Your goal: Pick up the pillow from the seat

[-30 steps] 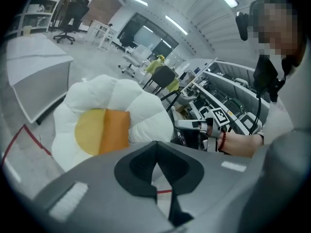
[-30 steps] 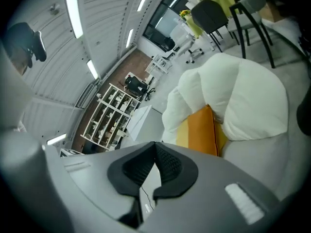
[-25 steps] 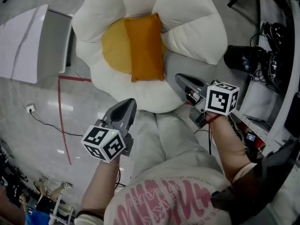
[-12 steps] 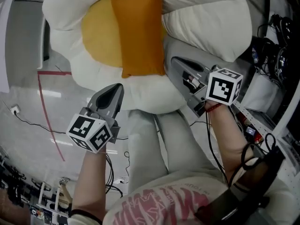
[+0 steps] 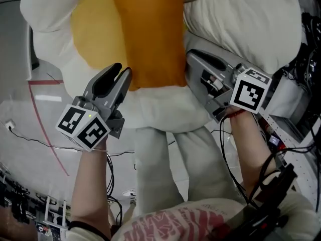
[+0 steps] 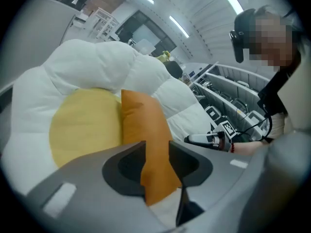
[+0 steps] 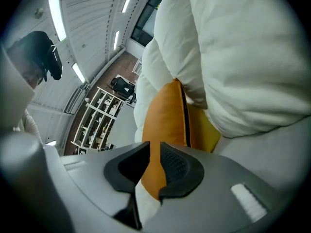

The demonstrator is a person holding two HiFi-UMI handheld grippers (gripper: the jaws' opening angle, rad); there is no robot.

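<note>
1. The seat is a big soft cushion on the floor, with white puffy lobes around a yellow middle.
2. The orange pillow lies flat on the seat. It covers the right part of the yellow middle, and its near edge is close to the near edge of the seat.
3. The left gripper is at the near left corner of the pillow and points down toward it.
4. Its jaws have just been opening and now stand a little apart. In the left gripper view the orange corner of the pillow fills the gap between them. I cannot say that the pads press on it.
5. The right gripper is at the right edge of the pillow, near its near right corner, under a white lobe of the seat.
6. Its jaws have also just been opening, and the gap is narrow. In the right gripper view the pillow shows on edge in this gap, with white seat fabric below it. No firm grip is visible here.
7. The pillow is between the two grippers, and it is not lifted.
8. The person stands at the near edge of the seat, legs in light trousers.
9. A red line runs on the grey floor left of the seat.
</note>
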